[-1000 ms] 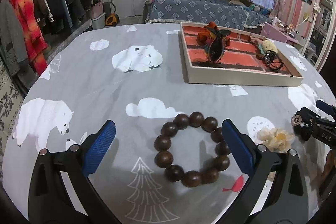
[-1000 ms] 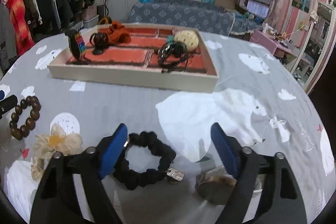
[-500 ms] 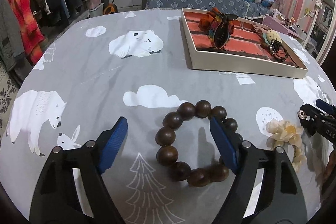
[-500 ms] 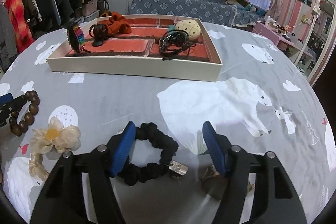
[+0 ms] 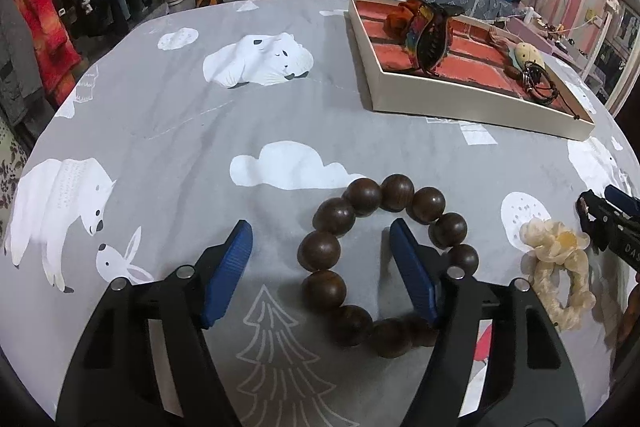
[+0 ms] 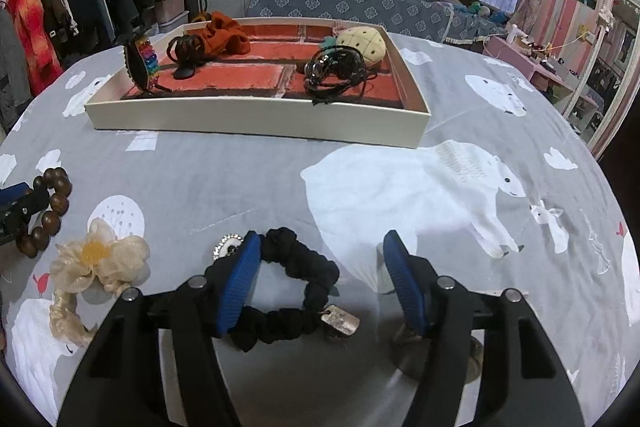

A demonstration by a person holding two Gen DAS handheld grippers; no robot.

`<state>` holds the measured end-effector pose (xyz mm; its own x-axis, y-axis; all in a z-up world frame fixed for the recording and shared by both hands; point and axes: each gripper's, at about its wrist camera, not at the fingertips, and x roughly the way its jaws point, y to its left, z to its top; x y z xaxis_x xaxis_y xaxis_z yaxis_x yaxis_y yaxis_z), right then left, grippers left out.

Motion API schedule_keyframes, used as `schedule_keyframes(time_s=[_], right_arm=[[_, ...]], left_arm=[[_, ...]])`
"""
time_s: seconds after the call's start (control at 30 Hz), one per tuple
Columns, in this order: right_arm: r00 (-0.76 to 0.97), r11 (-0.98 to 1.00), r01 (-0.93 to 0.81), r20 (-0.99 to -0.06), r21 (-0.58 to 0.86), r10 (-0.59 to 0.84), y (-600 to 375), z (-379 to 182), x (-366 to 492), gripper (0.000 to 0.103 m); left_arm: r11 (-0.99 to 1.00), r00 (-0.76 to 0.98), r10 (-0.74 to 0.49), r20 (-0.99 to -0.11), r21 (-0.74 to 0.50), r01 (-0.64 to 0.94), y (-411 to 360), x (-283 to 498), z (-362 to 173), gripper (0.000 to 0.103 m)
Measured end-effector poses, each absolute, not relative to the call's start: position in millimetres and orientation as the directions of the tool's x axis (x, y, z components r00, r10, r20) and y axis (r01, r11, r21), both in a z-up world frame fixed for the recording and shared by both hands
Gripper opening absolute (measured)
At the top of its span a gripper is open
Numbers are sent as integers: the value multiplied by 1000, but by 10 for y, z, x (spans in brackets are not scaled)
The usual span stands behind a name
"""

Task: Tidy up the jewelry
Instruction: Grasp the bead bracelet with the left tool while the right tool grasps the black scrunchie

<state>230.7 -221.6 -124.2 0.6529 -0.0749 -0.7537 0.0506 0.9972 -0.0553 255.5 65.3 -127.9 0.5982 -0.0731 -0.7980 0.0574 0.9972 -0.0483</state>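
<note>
Right wrist view: tray (image 6: 256, 125) already half loaded, but wooden bead bracelet (image 5: 384, 267), black scrunchie (image 6: 296, 291) and cream flower scrunchie (image 6: 96, 263) still out on the cloth, left gripper (image 5: 322, 273) and right gripper (image 6: 320, 285) both closing around theirs, nothing pinched yet.

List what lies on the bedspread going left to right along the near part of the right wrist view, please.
wooden bead bracelet → cream flower scrunchie → black scrunchie, with the right gripper closing around its right side.
</note>
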Motion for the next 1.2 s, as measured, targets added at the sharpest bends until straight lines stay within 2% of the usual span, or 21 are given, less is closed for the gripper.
schedule_keyframes(time_s=[0.1, 0.17, 0.3, 0.37, 0.47, 0.6, 0.77, 1.2], right_arm=[[650, 998, 44, -757, -37, -57, -2227, -1250, 2322, 57], [652, 999, 33, -756, -34, -47, -2207, -1247, 2310, 49], [656, 1000, 9, -754, -30, -29, -2155, -1240, 2279, 35], [657, 1000, -1, -754, -8, -5, -2149, -1239, 2260, 24], [659, 1000, -11, -752, 19, 21, -2158, -1234, 2247, 17], [676, 999, -9, -737, 32, 30, -2169, -1205, 2226, 13], [701, 999, -3, -712, 45, 34, -2205, -1145, 2211, 12], [719, 1000, -13, -695, 16, 20, -2163, -1115, 2206, 12]], left_arm=[[997, 594, -75, -801, -50, 58, 652, 2561, -1282, 69], [997, 596, -73, -800, -51, 55, 660, 2559, -1281, 66], [998, 601, -63, -797, -35, 58, 632, 2548, -1278, 51], [998, 604, -56, -795, -28, 56, 626, 2541, -1274, 47], [998, 606, -55, -794, -30, 51, 644, 2544, -1272, 40], [998, 607, -60, -792, -40, 46, 668, 2543, -1268, 36], [998, 612, -64, -789, -42, 51, 677, 2541, -1259, 23], [996, 639, -84, -765, -61, 58, 672, 2494, -1196, 21]])
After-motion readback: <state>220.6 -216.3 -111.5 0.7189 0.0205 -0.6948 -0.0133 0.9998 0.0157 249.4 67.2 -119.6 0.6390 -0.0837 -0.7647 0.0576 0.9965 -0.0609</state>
